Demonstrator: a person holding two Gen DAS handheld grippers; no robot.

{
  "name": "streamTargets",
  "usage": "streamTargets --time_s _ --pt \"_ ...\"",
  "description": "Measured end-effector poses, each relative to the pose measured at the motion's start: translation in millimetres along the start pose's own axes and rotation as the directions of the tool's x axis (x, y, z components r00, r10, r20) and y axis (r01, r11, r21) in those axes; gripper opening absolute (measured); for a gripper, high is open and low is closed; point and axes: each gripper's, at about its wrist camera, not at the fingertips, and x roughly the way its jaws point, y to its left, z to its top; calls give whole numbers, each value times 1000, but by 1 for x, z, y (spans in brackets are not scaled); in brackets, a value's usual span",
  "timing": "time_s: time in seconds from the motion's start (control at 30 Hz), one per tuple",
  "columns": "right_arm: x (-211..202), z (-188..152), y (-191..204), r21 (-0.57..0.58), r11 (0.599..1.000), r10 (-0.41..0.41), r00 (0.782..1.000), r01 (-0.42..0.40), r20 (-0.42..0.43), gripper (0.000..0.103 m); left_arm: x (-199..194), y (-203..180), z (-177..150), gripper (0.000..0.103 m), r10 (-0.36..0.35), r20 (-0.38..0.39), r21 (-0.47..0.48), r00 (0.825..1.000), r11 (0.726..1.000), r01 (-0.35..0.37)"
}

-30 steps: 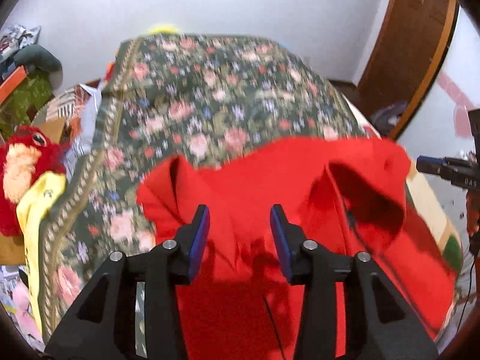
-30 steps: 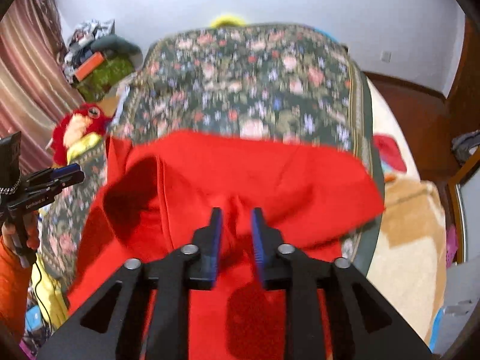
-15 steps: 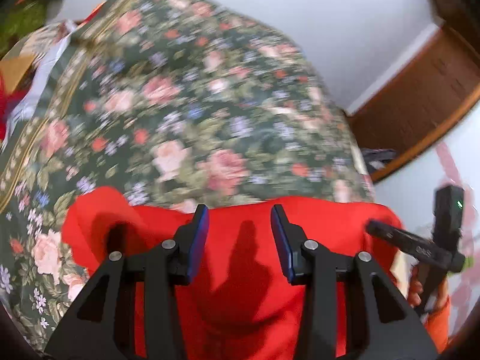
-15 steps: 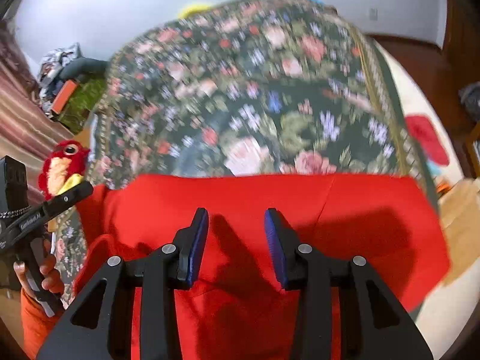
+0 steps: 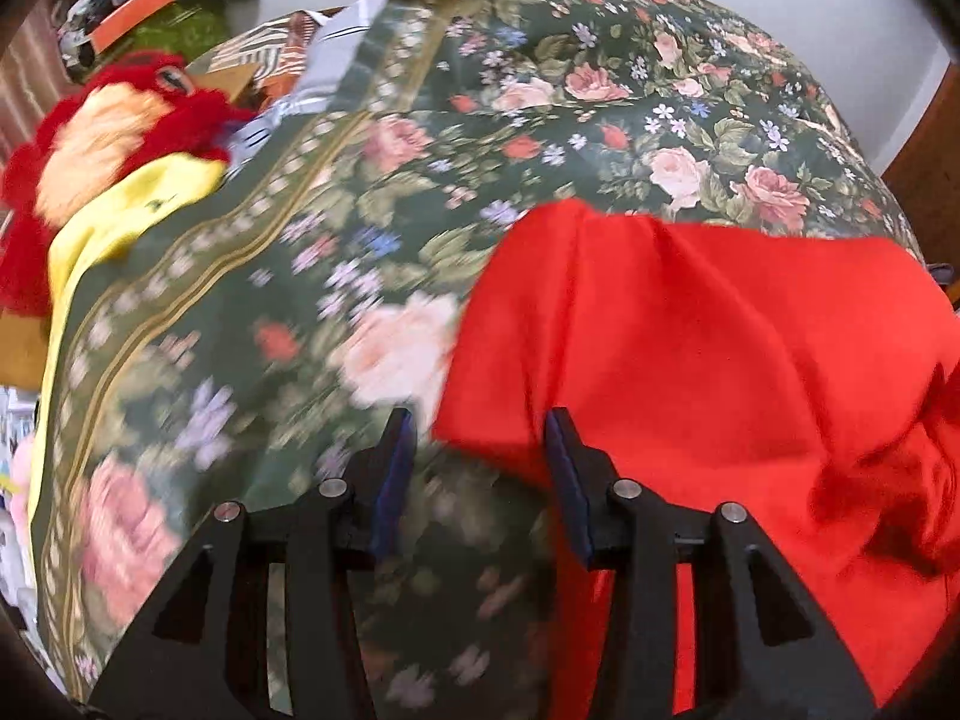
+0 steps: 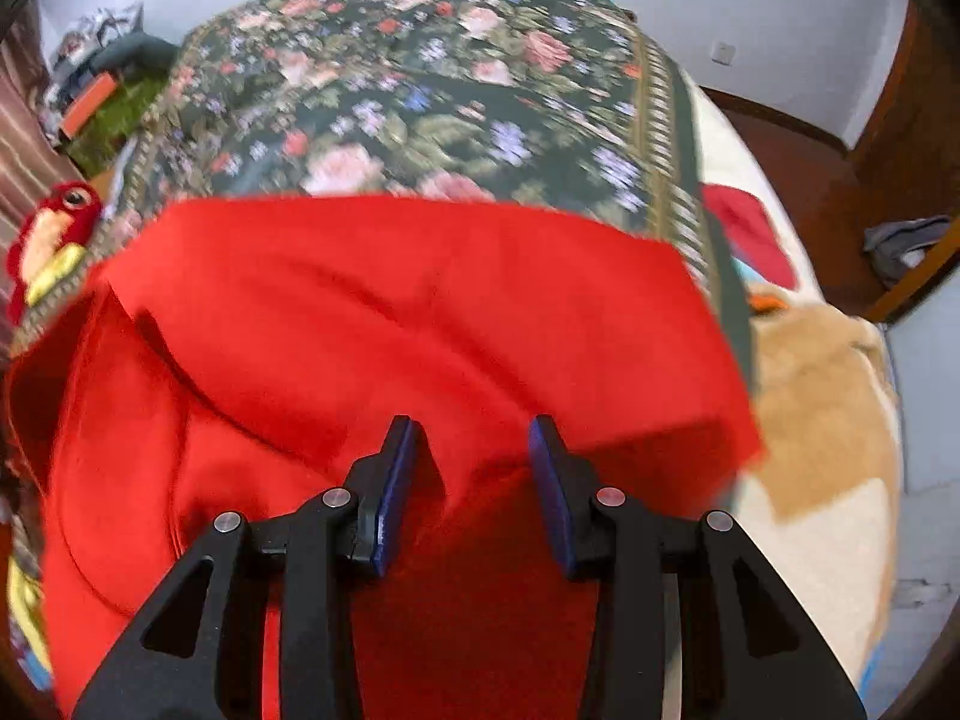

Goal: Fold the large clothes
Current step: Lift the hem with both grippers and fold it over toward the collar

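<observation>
Red fabric garment (image 6: 420, 312) lies folded on the floral green bedspread (image 5: 420, 138); left gripper (image 5: 480, 480) and right gripper (image 6: 474, 480) fingers spread wide, holding nothing.

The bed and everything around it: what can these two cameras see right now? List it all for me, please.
Red garment: one, bright red, partly folded, on the near end of the bed.
Floral bedspread: one, dark green with pink roses, covering the bed under the garment.
Plush toy: one, red with a pale face and yellow below, left of the bed.
Cream and tan blanket: one, along the bed's right side.
Small red cloth: one, on the right side of the bed, past the bedspread's border.
Wooden door: brown, far right.
Left gripper: black, blue pads, jaws open at the garment's left edge.
Right gripper: black, blue pads, jaws open over the garment.
</observation>
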Motion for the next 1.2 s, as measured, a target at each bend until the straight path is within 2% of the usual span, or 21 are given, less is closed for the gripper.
streamTargets --time_s 0.07,0.17,0.23,0.33,0.43,0.57,0.67,0.8,0.9,0.93,1.0,1.2 --pt "-2 -5 -5 2 999 -33 999 33 -9 50 -9 7 -8 44 35 8 -2 999 999 -35" --pt "-11 -14 -18 36 994 -99 995 100 -26 51 -23 12 -15 44 87 -1 6 996 996 -87" --pt "-21 -13 -21 60 995 -82 996 83 -16 51 -37 10 -16 44 74 12 15 997 997 -74" --pt "-43 -8 -17 79 997 -28 999 25 31 51 -64 -5 -11 44 12 66 36 998 999 -14" --pt "-58 2 -3 64 998 21 997 -26 80 52 -87 -32 3 48 -78 115 76 990 995 70" --pt "-55 19 31 34 991 122 986 -127 116 66 -92 -76 26 56 -185 127 133 974 977 169" --pt "-35 31 53 19 983 179 980 -182 87 66 -73 -109 37 56 -219 86 172 972 964 202" --pt "-9 26 70 17 974 224 974 -224 -9 66 -37 -139 34 56 -256 -38 198 966 946 258" --pt "0 13 73 10 969 246 967 -246 -58 66 -23 -144 15 56 -327 -124 173 937 922 345" --pt "1 8 72 8 970 244 967 -244 -71 66 -24 -144 9 57 -331 -133 175 934 920 350" --pt "0 -5 69 1 971 237 967 -238 -95 66 -29 -143 -6 57 -314 -135 204 940 919 336" --pt "-26 -31 65 -46 982 181 980 -185 -79 66 -56 -130 -51 62 -249 -104 270 963 925 268"
